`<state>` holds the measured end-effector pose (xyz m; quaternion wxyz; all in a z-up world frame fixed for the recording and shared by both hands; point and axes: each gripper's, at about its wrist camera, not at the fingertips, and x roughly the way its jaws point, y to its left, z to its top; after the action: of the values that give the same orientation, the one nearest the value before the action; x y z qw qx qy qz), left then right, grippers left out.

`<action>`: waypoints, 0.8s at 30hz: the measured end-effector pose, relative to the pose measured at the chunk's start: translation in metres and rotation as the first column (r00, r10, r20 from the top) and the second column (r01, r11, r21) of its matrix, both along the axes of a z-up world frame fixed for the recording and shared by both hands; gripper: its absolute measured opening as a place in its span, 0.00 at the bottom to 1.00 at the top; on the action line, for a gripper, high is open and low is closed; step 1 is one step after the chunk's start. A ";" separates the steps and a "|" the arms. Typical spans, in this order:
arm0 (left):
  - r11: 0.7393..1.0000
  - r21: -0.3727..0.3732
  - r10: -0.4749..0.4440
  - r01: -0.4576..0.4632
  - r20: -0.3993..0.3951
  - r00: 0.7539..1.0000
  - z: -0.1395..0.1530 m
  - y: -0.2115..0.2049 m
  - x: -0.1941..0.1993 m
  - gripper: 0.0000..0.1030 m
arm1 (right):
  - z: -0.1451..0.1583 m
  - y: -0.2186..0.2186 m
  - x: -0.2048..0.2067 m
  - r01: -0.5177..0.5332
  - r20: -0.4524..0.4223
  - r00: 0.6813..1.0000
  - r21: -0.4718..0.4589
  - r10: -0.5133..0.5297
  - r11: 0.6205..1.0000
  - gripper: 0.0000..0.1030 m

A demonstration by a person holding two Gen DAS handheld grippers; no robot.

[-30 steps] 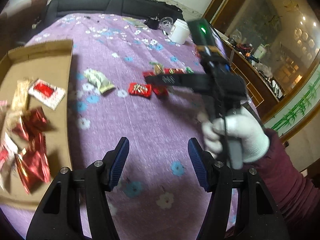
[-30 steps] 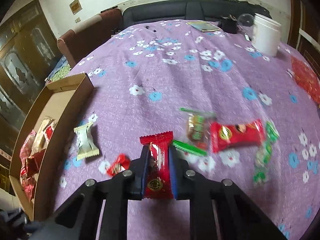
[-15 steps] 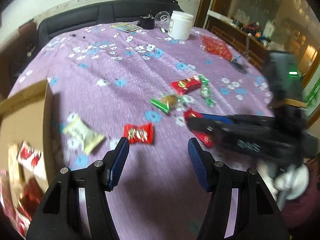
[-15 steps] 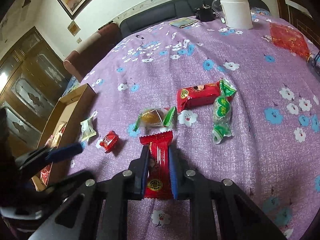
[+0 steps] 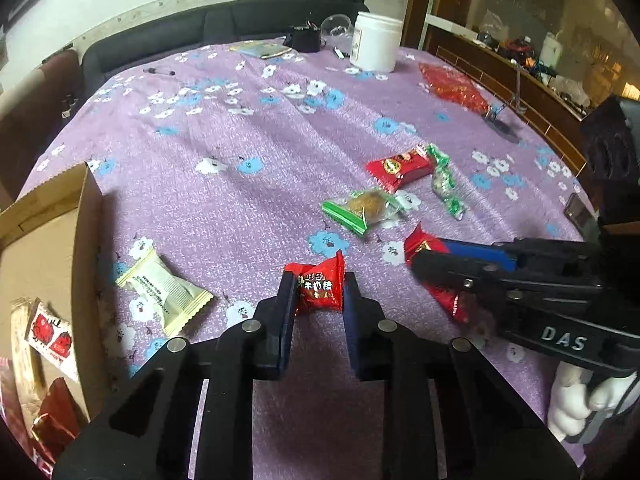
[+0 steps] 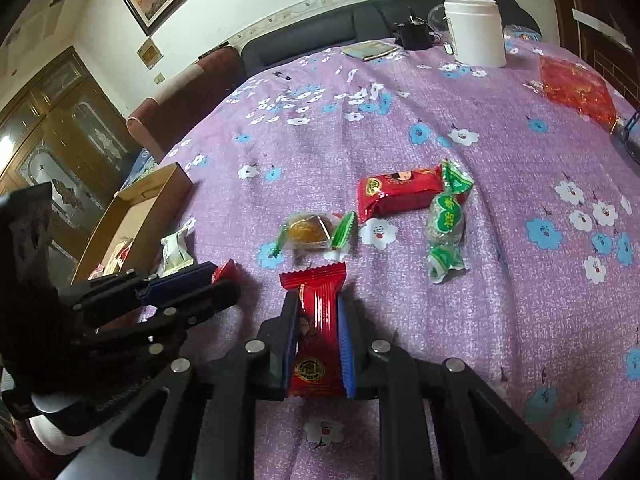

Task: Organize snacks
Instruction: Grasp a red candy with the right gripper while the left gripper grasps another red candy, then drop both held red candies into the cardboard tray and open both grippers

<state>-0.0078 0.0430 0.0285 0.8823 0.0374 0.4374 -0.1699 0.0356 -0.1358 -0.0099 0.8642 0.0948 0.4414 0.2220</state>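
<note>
**Snacks held in both grippers over the purple desk**

The small red candy [image 5: 320, 286] sits between the blue fingers [image 5: 286, 312] of the left gripper [image 5: 316, 292], which are clenched on it from both sides; the crinkled foil wrapper sticks out forward past the tips. The long red snack pack [image 6: 318, 328] stands lengthwise between the fingers of the right gripper [image 6: 318, 304], also clenched on it, and its serrated end points forward beyond the tips.

The desk [image 5: 248, 128] carries a purple cloth with white and blue flowers. On it, ahead of the fingers, lie a clear wrapper with green ends and a brown cake [image 6: 310, 230], a red rectangular packet [image 6: 400, 194], and a green twisted candy [image 6: 444, 224] touching this packet. A cream pillow-shaped packet [image 5: 164, 288] lies just beside the cardboard box [image 5: 48, 248], which is open and holds several red and pale wrappers. A white plastic jar [image 5: 376, 42] stands upright at the far edge.
</note>
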 end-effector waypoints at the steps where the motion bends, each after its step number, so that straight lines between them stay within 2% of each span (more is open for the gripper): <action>1: 1.000 -0.006 0.001 -0.001 0.004 1.000 0.002 0.001 -0.002 0.21 | 0.001 0.000 -0.001 0.003 0.006 1.000 -0.002 -0.003 1.000 0.20; 8: 0.995 -0.099 0.026 -0.023 0.033 0.999 0.025 0.024 -0.026 0.21 | 0.005 -0.005 -0.003 0.019 0.036 0.999 0.016 -0.020 1.000 0.20; 14: 0.980 -0.164 0.122 -0.109 0.075 0.990 0.054 0.084 -0.052 0.21 | 0.003 -0.005 -0.005 0.034 0.038 0.999 0.012 -0.035 0.999 0.21; 19: 0.945 -0.177 0.292 -0.276 0.068 0.954 0.063 0.165 -0.053 0.21 | 0.016 0.004 -0.010 0.022 0.060 0.998 0.008 -0.022 1.000 0.20; 24: 0.905 -0.163 0.402 -0.394 0.017 0.916 0.052 0.221 -0.040 0.21 | 0.045 0.050 -0.020 -0.088 0.090 0.992 -0.005 0.088 0.996 0.20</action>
<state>-0.0481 0.2640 0.0808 0.9092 -0.1176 0.3990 -0.0190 0.0155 -0.0859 0.0348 0.8727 0.0648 0.4059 0.2636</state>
